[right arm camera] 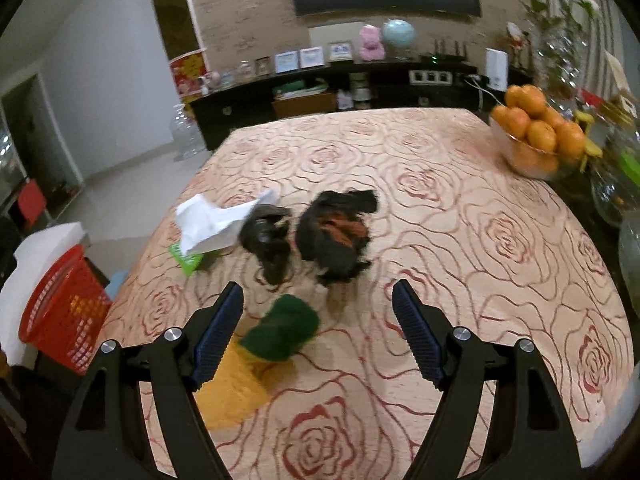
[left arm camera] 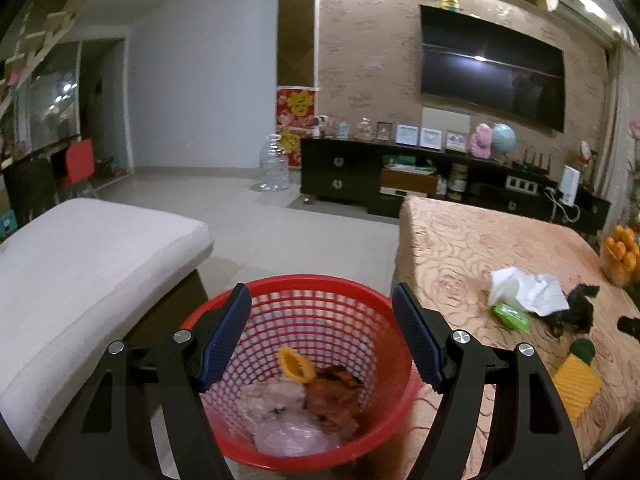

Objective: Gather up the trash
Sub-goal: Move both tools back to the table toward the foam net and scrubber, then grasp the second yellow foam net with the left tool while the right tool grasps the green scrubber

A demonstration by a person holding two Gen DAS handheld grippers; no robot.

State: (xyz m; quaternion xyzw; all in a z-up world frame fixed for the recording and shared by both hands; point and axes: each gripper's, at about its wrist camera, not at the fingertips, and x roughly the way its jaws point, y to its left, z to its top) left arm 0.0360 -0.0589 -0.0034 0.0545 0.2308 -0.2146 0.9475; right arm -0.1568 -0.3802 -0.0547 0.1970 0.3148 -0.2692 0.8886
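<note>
My left gripper (left arm camera: 322, 336) is open and empty, held above a red mesh basket (left arm camera: 384, 432) that holds a yellow ring piece (left arm camera: 295, 365), pale plastic wrap and brown scraps. My right gripper (right arm camera: 318, 330) is open and empty above the rose-patterned table (right arm camera: 460, 240). Just past its left finger lies a yellow and green sponge (right arm camera: 256, 364). Beyond it lie two black crumpled bags (right arm camera: 336, 232), a white tissue (right arm camera: 212, 222) and a green wrapper (right arm camera: 186, 258). The tissue (left arm camera: 528, 288) and sponge (left arm camera: 576, 380) also show in the left wrist view. The basket (right arm camera: 60, 320) shows left of the table.
A glass bowl of oranges (right arm camera: 536, 136) stands at the table's far right, with glassware beside it. A white cushioned seat (left arm camera: 80, 264) is left of the basket. A dark TV cabinet (left arm camera: 400, 176) and a large water bottle (left arm camera: 274, 164) stand beyond on the tiled floor.
</note>
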